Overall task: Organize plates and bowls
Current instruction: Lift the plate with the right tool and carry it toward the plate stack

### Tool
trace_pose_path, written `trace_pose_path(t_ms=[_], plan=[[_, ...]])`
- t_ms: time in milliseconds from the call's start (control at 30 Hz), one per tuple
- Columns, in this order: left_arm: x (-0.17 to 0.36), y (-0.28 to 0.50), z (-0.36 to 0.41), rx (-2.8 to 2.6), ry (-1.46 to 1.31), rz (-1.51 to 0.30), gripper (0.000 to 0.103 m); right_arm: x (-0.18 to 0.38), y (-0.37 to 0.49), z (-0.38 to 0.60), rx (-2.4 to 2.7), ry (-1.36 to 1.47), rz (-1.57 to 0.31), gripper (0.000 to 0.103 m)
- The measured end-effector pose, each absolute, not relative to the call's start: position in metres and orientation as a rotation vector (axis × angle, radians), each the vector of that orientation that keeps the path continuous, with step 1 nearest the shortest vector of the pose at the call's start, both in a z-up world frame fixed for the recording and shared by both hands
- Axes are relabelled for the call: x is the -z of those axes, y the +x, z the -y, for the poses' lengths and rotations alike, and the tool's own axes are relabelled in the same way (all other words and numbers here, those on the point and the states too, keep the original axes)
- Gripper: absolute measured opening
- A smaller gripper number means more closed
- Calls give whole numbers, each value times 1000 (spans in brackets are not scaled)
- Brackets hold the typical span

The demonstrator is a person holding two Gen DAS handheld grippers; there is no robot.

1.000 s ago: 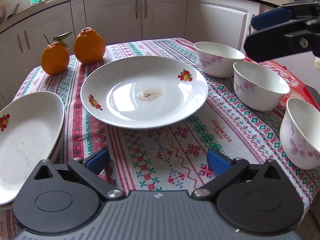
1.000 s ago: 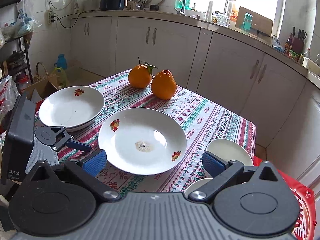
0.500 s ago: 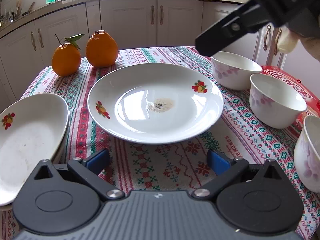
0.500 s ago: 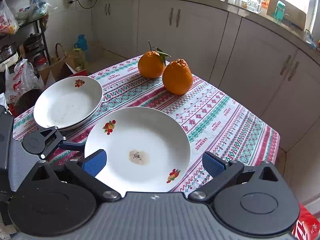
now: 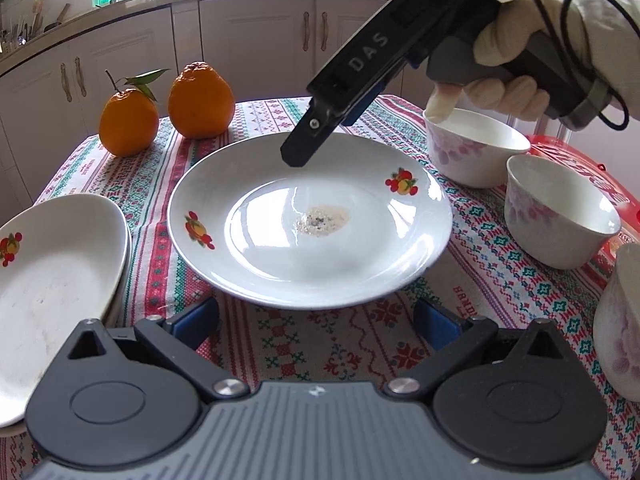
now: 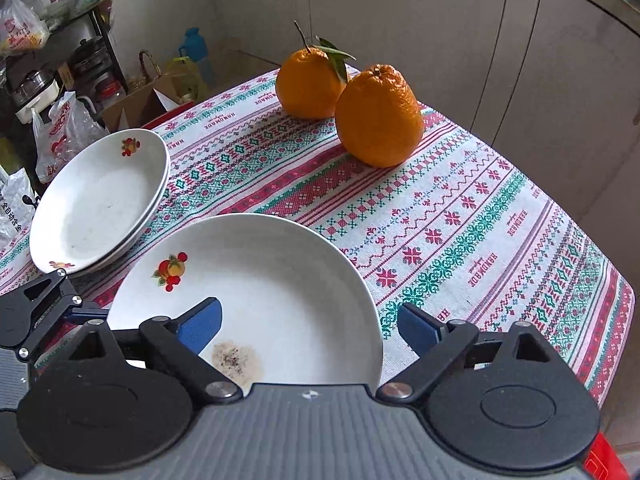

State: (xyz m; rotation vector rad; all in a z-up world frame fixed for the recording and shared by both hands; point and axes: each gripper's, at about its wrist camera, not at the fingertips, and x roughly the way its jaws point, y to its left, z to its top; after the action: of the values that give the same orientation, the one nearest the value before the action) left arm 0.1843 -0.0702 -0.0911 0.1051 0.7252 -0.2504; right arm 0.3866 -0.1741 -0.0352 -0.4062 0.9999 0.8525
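Right gripper (image 6: 310,326): jaws spread, lately closing from full width, straddling the far rim of the single plate (image 6: 256,292); one pad hangs over the basin, the other outside the rim over the tablecloth (image 6: 460,216). Neither pad presses the china, so nothing is held yet. Compared with a second ago, this gripper has swung in from beside the bowls and dipped steeply over the plate; the left wrist view shows its black finger hovering just above the basin, steered by a gloved hand (image 5: 516,80).

Left gripper (image 5: 316,316): jaws wide, empty, poised just short of the plate's near rim, barely shifted over the same interval.

Item between both grippers: single plate, white, fruit decals, dried smear at centre, flat on the tablecloth.

Left of the jaws: plate stack (image 6: 100,200), two high, same pattern, likely destination.

Right of the left jaws: three floral bowls (image 5: 476,148), separate, unstacked.

Beyond the plate: two oranges (image 6: 378,116), touching.

Assessment: the move reads as commitment to a rim pinch on the loose plate; stacking it appears next, bowls untouched so far.
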Motion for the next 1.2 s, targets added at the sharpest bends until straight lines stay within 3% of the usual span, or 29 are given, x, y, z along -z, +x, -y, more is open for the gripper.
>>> trace_pose_path(t_ms=[133, 533, 1200], plan=[[91, 185, 70, 253, 104, -723, 103, 47, 398, 174, -858, -386, -1033, 85], [90, 185, 70, 257, 106, -718, 101, 60, 412, 174, -905, -315, -1068, 73], [81, 181, 70, 281, 168, -711, 96, 52, 392, 184, -915, -270, -1069, 73]])
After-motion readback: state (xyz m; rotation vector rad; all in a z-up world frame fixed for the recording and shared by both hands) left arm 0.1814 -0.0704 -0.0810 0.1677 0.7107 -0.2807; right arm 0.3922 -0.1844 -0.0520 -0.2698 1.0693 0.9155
